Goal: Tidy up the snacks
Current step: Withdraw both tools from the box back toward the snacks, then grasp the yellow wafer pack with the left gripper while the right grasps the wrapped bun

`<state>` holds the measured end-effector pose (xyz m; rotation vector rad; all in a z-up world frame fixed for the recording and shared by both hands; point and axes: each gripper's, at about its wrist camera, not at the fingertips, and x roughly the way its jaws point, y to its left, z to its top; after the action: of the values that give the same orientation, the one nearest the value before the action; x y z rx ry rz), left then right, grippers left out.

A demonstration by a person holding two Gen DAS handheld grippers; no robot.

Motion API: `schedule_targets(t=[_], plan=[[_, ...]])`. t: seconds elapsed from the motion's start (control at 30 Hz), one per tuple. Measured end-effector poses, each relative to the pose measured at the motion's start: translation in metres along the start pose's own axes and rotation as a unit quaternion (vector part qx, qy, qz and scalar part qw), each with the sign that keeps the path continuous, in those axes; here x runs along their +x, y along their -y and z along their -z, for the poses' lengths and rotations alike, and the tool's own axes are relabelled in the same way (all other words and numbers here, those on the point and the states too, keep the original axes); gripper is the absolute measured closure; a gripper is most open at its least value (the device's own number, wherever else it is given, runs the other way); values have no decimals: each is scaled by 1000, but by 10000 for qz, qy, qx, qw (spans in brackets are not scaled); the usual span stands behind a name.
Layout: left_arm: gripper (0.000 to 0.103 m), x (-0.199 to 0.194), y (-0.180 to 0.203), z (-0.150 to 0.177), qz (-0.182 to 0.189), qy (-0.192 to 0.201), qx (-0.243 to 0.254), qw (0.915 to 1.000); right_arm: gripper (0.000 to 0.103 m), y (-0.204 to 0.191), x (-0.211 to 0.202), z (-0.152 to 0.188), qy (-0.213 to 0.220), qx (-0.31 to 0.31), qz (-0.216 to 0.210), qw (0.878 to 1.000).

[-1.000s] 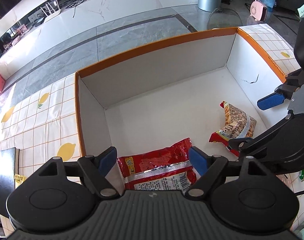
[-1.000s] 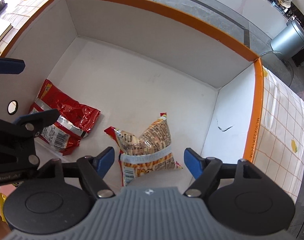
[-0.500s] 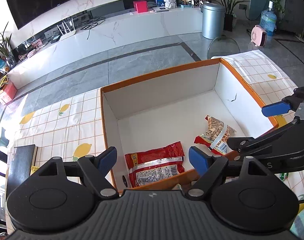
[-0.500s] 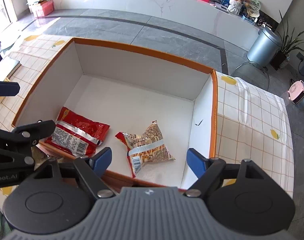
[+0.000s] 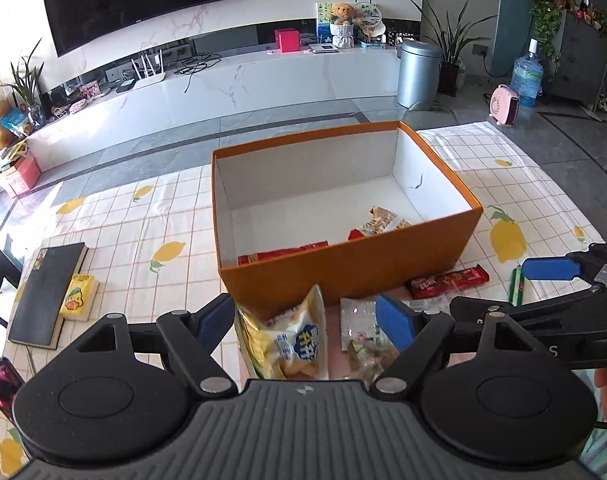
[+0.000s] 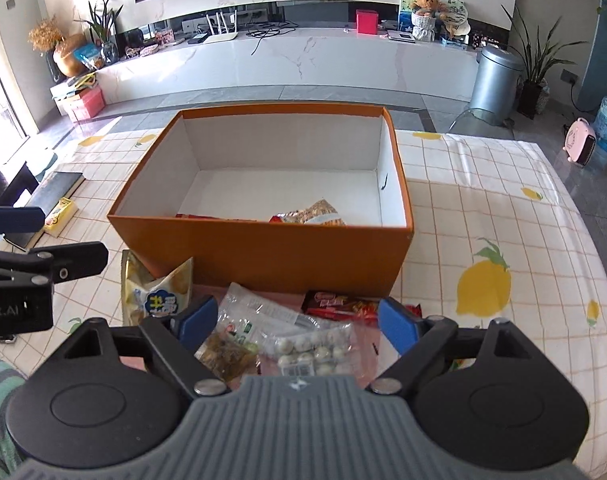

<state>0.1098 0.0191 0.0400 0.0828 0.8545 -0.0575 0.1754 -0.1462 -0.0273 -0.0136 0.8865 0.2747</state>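
Box wall (image 6: 263,256) hides most of both packets (image 6: 311,216) inside.

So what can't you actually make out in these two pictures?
- Red packet in the orange box: in both views the box's near wall hides most of it.
- Patterned packet: lower part behind the same wall.
- Clear bag of small white balls: near end under the right gripper's body.
- Print on the yellow chip bag: too small to read.
- Green stick: partly behind the right gripper's finger in the left view.
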Motion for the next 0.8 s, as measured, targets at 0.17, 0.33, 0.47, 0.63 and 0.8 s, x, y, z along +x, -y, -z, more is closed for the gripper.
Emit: schedule_targets(t=[0.17, 0.33, 0.47, 0.63, 0.8], plan=[[9, -11, 4, 33, 193, -11, 42, 9998, 18, -5, -12, 38, 113, 212, 28, 9997], [9, -14, 7, 63, 317, 5, 110, 9994, 18, -8, -18, 71, 228, 179, 223, 9993], [9, -15, 13, 85, 476, -13, 225, 9986, 18, -9, -18, 92, 261, 87, 421, 9987], [9, -7, 20, 107, 604, -142, 704, 9956, 19, -8, -10, 110, 168, -21, 423, 9990], [9, 2, 21, 123, 738, -285, 1294, 9884, 25, -10, 0, 119, 69, -186, 506, 9985]])
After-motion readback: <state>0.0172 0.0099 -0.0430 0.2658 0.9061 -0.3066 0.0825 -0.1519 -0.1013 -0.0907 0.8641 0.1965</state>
